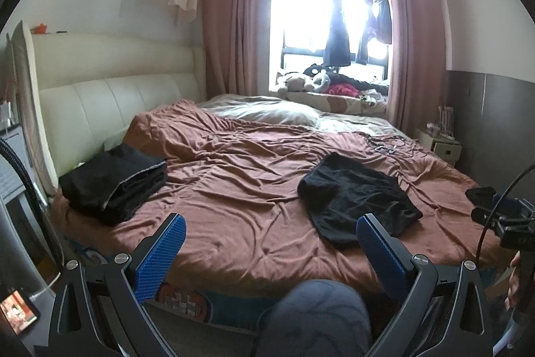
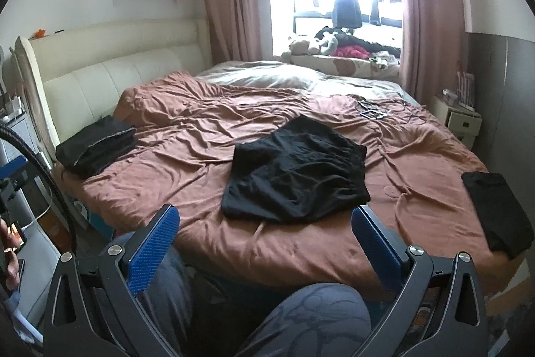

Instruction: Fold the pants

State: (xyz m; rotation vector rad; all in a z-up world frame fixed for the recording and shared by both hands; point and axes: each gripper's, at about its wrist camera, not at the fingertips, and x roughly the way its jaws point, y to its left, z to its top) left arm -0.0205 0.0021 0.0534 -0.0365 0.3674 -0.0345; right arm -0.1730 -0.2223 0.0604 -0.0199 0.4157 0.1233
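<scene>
Rumpled rust-brown bedding [image 1: 240,189] fills your left wrist view, under a bright window with pink curtains. Your left claw [image 1: 271,231] hangs spread wide and empty above the bed's near edge. Crumpled black pants [image 1: 361,196] lie ahead and to the right, apart from its blue pads [image 1: 160,260]. A folded stack of black clothes [image 1: 113,183] sits near the cream padded headboard [image 1: 110,96].

From your right wrist view, your right claw [image 2: 265,223] is likewise spread and empty, the pants [image 2: 294,169] just beyond it, mid-bed. Another folded black garment [image 2: 498,213] rests at the bed's right edge.
</scene>
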